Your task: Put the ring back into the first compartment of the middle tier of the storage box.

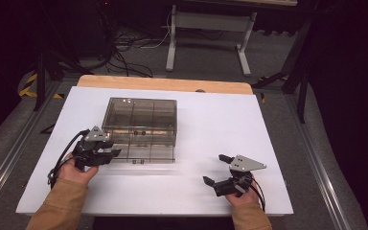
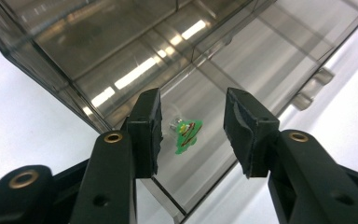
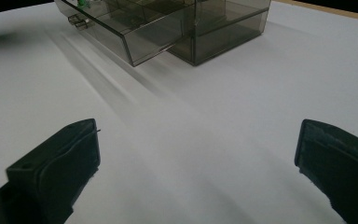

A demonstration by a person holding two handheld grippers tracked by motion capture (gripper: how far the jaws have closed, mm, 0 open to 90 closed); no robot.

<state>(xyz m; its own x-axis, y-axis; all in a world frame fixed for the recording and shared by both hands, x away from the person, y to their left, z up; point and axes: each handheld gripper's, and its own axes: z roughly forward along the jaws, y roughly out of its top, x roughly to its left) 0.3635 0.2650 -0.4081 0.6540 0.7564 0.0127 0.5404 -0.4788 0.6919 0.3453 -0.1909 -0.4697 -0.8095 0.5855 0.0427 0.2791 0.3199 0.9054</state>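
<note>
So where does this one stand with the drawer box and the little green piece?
Done: a drawer of the smoky clear box is pulled out, and the small green tree-shaped piece lies on its floor. In hand: the left tool hangs over that piece, jaws apart and not touching it. The right tool waits open on the white table. Left, probably: closing the drawer.

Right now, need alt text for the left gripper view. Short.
A small green tree-shaped charm lies in the pulled-out drawer of a smoky clear plastic organizer box, seen between the left gripper's two black fingers, which stand apart without touching it. White table surrounds the box.
</note>
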